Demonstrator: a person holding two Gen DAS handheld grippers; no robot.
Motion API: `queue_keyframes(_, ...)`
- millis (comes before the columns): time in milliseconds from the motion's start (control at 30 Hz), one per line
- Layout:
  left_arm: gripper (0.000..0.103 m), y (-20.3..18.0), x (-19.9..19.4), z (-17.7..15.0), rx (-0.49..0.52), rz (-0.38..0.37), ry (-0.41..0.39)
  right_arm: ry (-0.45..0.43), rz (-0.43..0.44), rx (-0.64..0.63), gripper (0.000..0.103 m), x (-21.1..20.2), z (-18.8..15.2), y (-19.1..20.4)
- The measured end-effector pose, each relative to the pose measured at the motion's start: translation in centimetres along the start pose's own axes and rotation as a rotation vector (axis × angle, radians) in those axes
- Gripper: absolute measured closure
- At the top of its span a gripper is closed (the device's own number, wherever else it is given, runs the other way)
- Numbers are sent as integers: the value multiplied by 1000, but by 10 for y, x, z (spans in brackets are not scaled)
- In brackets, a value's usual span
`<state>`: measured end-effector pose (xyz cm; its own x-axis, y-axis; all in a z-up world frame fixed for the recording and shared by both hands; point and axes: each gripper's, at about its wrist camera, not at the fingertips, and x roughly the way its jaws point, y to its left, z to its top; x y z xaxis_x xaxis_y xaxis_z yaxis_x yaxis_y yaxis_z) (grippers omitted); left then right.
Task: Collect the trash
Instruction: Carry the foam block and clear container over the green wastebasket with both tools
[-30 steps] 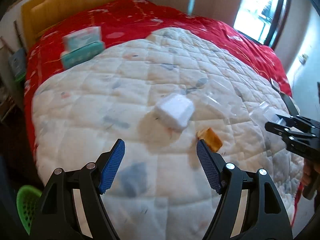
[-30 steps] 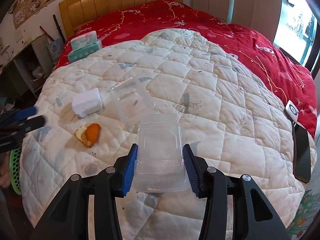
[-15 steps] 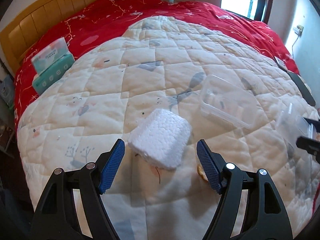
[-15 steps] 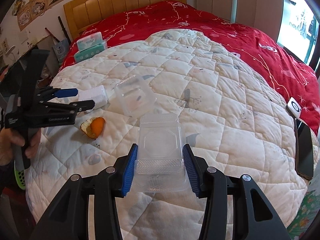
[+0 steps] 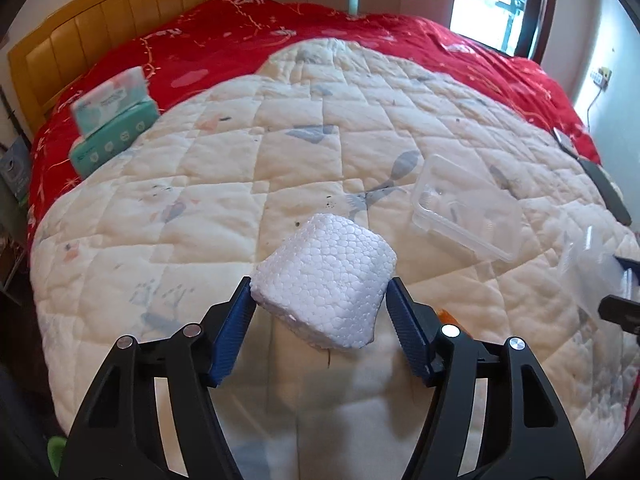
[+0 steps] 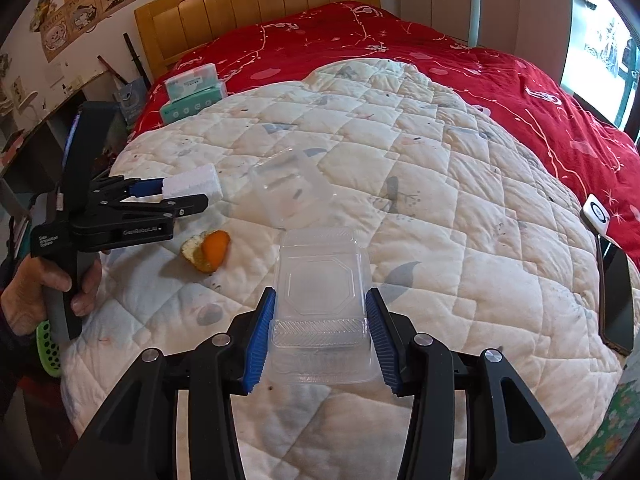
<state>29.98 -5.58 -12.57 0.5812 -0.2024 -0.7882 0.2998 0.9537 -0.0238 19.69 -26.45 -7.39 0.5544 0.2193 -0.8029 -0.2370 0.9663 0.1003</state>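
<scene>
My left gripper (image 5: pixel 320 320) is shut on a white foam block (image 5: pixel 326 284) just above the white quilt; it also shows in the right wrist view (image 6: pixel 176 196) with the foam block (image 6: pixel 194 184). My right gripper (image 6: pixel 320 336) is shut on a clear plastic clamshell box (image 6: pixel 320 304). A second clear plastic container (image 6: pixel 290 192) lies on the quilt ahead, also in the left wrist view (image 5: pixel 468 212). An orange peel (image 6: pixel 208 254) lies on the quilt between the grippers.
Two tissue packs (image 6: pixel 192 96) are stacked on the red bedspread near the wooden headboard (image 6: pixel 256 12). A phone (image 6: pixel 618 300) and a white device (image 6: pixel 596 214) lie at the bed's right edge. A green basket (image 6: pixel 48 348) sits below the left edge.
My left gripper moved forward onto the foam block and closed on it. My right gripper stayed shut on the clamshell box with little movement.
</scene>
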Motion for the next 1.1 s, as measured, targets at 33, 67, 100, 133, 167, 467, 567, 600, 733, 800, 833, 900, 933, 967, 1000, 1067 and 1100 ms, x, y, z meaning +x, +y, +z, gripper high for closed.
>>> queue_keyframes(33,38,2,-8,-3,-8,3,-11,-1,4,-2,58,-1,0,3)
queue_keyframes(67,38,4,-17,-7,-17,5,-22,-5,11,-4,58,-3,-1,8)
queue_keyframes(100,38,5,-23,-9,-24,7,-28,-9,17,-5,58,-5,-1,11)
queue_keyframes(133,38,8,-32,-14,-36,13,-35,-13,26,-6,58,-7,-1,15)
queue_keyframes(167,38,12,-41,-18,-47,17,-41,-17,33,-9,58,-9,-1,20)
queue_keyframes(467,38,48,-119,-66,-133,93,-94,-44,102,-48,58,-28,-4,67)
queue_keyframes(567,38,62,-141,-82,-168,123,-104,-47,127,-69,58,-34,-7,87)
queue_keyframes(600,38,68,-150,-89,-186,133,-110,-47,133,-75,58,-35,-8,91)
queue_keyframes(733,38,94,-182,-121,-252,184,-137,-51,160,-110,58,-41,-10,116)
queue_keyframes(800,38,105,-195,-136,-290,208,-142,-52,172,-125,58,-44,-11,125)
queue_keyframes(833,38,113,-202,-145,-318,217,-143,-54,178,-135,58,-46,-11,131)
queue_keyframes(900,38,126,-212,-160,-354,238,-143,-57,190,-147,58,-48,-11,140)
queue_keyframes(933,37,132,-217,-169,-370,259,-140,-58,196,-153,58,-50,-11,144)
queue_keyframes(967,37,139,-222,-178,-384,282,-138,-59,202,-163,58,-51,-11,151)
queue_keyframes(1000,37,143,-225,-183,-394,295,-134,-60,206,-170,58,-52,-11,155)
queue_keyframes(1067,37,157,-230,-201,-429,329,-118,-60,216,-185,58,-53,-10,165)
queue_keyframes(1100,37,162,-231,-207,-443,338,-111,-59,220,-191,58,-53,-10,169)
